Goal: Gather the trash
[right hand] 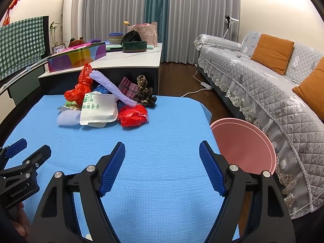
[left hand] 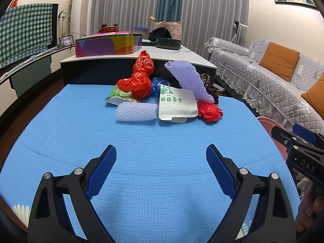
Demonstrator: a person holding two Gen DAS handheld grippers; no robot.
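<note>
The room is lit evenly and softly, perhaps from overhead, and only faint shadows are cast on the blue mat (left hand: pixel 81 125). Straight lines are bowed by the fisheye lens, and the corners are darkened. Slight softness is seen at the edges.

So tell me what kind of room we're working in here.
Most likely a home living room: a sofa with a quilted grey cover and orange cushions, long curtains across the far wall, and a low table piled with household items.
</note>
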